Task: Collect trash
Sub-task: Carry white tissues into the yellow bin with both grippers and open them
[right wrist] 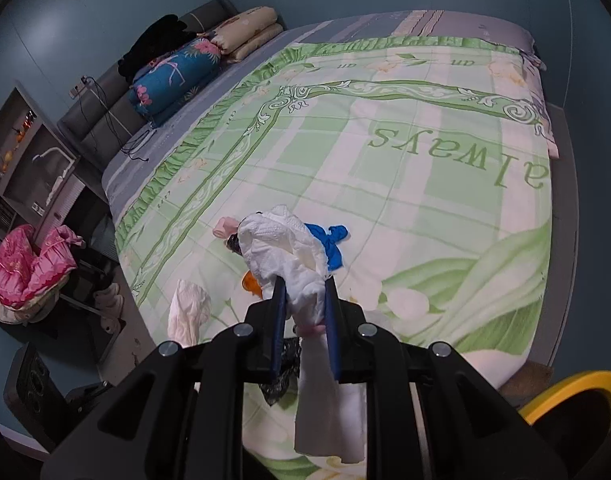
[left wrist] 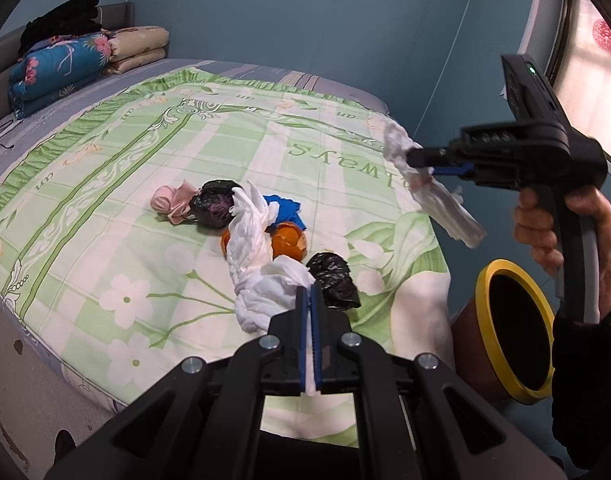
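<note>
My left gripper (left wrist: 310, 292) is shut on a white crumpled tissue (left wrist: 257, 276) that trails over the trash pile on the bed. My right gripper (right wrist: 305, 282) is shut on another white tissue (right wrist: 289, 248) and holds it in the air; it shows in the left wrist view (left wrist: 419, 158) with that tissue (left wrist: 437, 204) above the yellow-rimmed bin (left wrist: 509, 324). On the bedspread lie two black bag balls (left wrist: 213, 204) (left wrist: 333, 280), orange peel (left wrist: 287, 246), a blue scrap (left wrist: 287, 210) and a pink wad (left wrist: 171, 204).
The bin (right wrist: 577, 396) stands beside the bed's near corner. The green floral bedspread (right wrist: 385, 160) covers the bed; folded quilts (left wrist: 65, 64) are piled at the headboard. A pink jacket (right wrist: 29, 268) lies on a chair by the left wall.
</note>
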Demonstrator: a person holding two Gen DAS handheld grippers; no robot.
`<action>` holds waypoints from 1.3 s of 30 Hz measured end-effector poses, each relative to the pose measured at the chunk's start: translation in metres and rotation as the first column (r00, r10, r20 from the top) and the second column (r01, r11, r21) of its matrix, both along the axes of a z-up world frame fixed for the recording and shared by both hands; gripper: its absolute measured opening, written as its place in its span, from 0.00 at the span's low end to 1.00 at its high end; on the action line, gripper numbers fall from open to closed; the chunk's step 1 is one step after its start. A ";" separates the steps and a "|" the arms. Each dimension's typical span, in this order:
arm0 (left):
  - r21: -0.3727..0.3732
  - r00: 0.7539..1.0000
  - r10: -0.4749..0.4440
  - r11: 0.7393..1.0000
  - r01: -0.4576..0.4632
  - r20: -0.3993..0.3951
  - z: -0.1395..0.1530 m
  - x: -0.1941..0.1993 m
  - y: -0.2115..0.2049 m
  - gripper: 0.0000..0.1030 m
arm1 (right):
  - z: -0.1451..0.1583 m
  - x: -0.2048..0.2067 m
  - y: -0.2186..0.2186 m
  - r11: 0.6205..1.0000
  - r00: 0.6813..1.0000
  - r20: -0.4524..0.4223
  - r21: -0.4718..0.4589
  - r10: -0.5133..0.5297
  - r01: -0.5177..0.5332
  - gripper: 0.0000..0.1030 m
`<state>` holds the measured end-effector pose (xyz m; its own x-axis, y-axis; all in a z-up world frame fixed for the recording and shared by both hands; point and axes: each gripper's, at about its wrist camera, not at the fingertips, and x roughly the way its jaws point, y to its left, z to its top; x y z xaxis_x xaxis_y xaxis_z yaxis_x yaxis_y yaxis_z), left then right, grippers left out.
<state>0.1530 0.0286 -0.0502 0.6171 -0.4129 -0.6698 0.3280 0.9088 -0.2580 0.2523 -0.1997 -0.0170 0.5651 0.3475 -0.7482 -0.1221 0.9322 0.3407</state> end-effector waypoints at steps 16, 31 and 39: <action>0.017 0.992 -0.117 0.993 0.116 0.055 0.026 -0.024 -0.053 0.02 | 0.048 -0.095 -0.068 0.994 0.988 0.141 0.090 -0.066 0.053 0.16; 0.042 0.959 -0.272 0.962 0.269 0.081 0.045 -0.051 -0.119 0.02 | 0.072 -0.159 -0.131 0.974 0.948 0.232 0.115 -0.219 0.197 0.16; 0.049 0.936 -0.344 0.939 0.342 0.072 0.049 -0.066 -0.150 0.02 | 0.073 -0.194 -0.165 0.949 0.908 0.275 0.114 -0.315 0.294 0.17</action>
<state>0.0874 -0.1210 -0.0010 0.4934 -0.5860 -0.6428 0.6393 0.7454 -0.1889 0.0579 -0.3649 0.0559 0.8379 0.1685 -0.5191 0.0622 0.9155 0.3975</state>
